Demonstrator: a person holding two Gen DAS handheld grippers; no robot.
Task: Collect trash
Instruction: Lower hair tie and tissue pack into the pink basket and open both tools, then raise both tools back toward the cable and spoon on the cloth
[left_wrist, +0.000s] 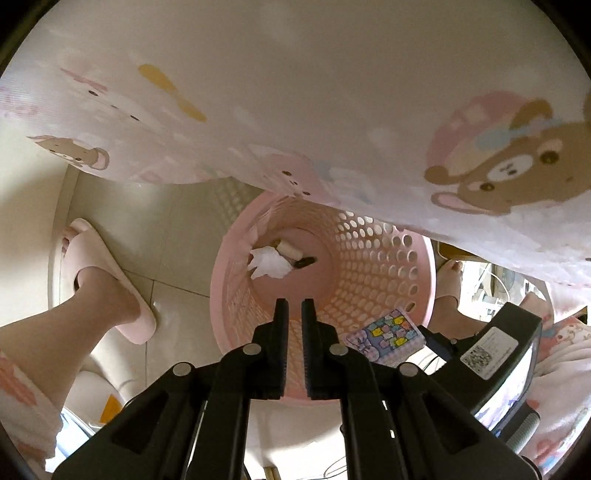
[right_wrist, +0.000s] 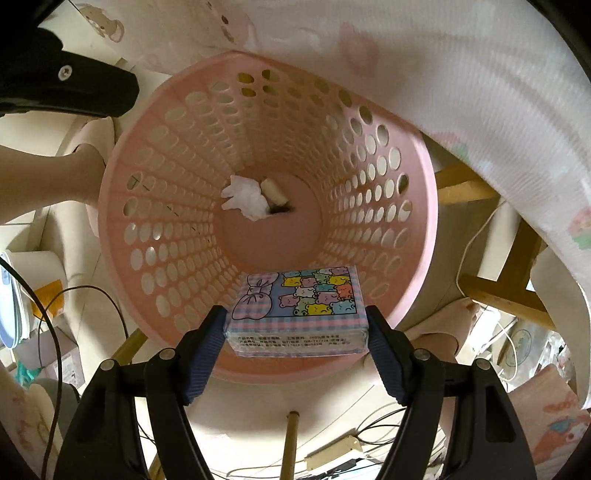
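Nearest, our right gripper (right_wrist: 295, 328) clamps a tissue pack (right_wrist: 298, 314) between its blue ribbed pads (right_wrist: 207, 347), holding it over the near rim of the pink basket (right_wrist: 122, 206). The pack shows a gingham bow and coloured bear squares; its side print is too small for us to read. Our left gripper (left_wrist: 294, 332) holds nothing, its jaws nearly together, a narrow slit between them, above the same basket (left_wrist: 388, 266). Far down on the basket floor we list crumpled white paper (right_wrist: 245, 199), a cream roll (right_wrist: 273, 194) and a dark item, partly hidden and unclear. Patterned cloth (left_wrist: 295, 92) cuts off the basket's far rim.
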